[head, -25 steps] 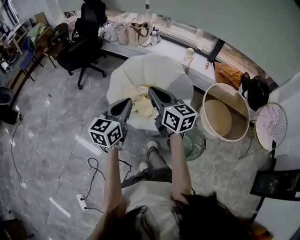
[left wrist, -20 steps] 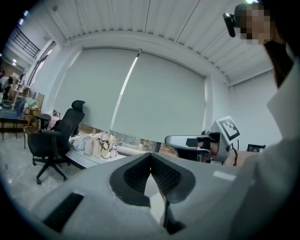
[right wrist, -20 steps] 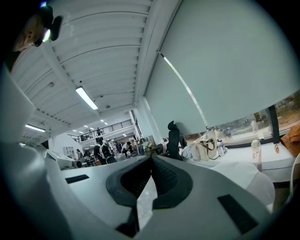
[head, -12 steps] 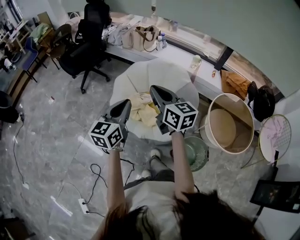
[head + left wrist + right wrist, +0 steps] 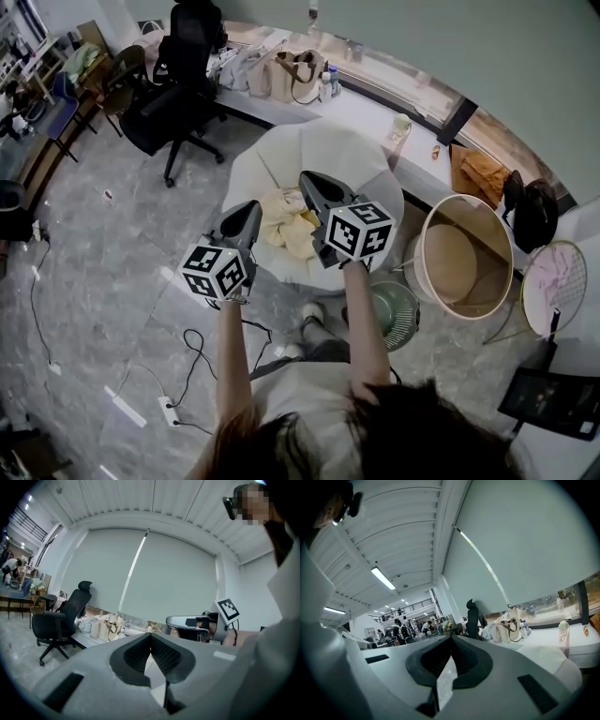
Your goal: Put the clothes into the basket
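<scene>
Clothes (image 5: 286, 223), pale yellow and cream, lay crumpled in a loose heap in the hollow of a white petal-shaped seat (image 5: 328, 150). They were well apart from the basket (image 5: 466, 202), a round cream tub with a tan inside that stood on the floor to the seat's right. The person held both tools out level above the seat's near edge. The left gripper (image 5: 251, 206) had its jaws clenched tight together on nothing, and the right gripper (image 5: 307, 178) was clenched the same way; neither touched the cloth. Grey marble floor (image 5: 103, 253) spread all round, with a power strip (image 5: 167, 405) and black cables near the person's feet and a small green fan (image 5: 394, 314) beside them. Behind the seat ran a long white ledge (image 5: 375, 98) carrying bags (image 5: 292, 73), with a black office chair (image 5: 178, 70) off to the left.
</scene>
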`<control>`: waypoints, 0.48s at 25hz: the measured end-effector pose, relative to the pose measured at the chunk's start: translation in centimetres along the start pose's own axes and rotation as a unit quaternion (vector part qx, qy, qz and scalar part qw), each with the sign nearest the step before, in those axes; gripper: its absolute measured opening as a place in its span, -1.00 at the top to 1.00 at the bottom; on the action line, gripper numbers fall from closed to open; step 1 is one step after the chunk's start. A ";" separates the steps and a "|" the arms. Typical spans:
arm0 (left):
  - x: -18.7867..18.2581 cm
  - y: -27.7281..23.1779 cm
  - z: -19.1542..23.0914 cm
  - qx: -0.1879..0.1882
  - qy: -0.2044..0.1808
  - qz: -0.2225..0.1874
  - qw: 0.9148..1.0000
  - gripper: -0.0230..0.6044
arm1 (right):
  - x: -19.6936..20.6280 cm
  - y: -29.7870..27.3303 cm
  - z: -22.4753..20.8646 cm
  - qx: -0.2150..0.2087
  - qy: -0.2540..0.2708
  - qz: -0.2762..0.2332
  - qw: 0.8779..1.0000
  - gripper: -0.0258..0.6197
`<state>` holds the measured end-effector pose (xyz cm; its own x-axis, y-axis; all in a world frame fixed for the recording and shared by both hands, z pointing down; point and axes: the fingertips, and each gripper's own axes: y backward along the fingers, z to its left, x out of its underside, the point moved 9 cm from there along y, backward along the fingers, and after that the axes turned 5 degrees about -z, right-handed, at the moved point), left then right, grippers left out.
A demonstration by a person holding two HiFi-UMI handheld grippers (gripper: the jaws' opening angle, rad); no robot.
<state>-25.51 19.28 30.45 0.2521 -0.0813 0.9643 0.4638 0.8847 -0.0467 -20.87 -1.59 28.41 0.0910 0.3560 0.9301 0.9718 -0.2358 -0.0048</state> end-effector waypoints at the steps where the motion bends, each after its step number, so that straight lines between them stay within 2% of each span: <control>1: 0.1 -0.2 0.1 -0.001 0.000 0.001 1.000 0.89 | 0.0 -0.2 -0.2 -0.001 -0.002 0.001 1.000 0.89; 12: -0.3 -3.6 0.4 -0.013 0.002 0.001 1.000 0.89 | -1.7 -1.7 -3.7 -0.011 -0.010 0.003 1.000 0.89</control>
<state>-27.55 16.30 30.46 0.2560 -0.0807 0.9633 0.4854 0.8725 -0.0559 -23.47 -5.16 28.20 0.1015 0.3717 0.9228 0.9660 -0.2584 -0.0022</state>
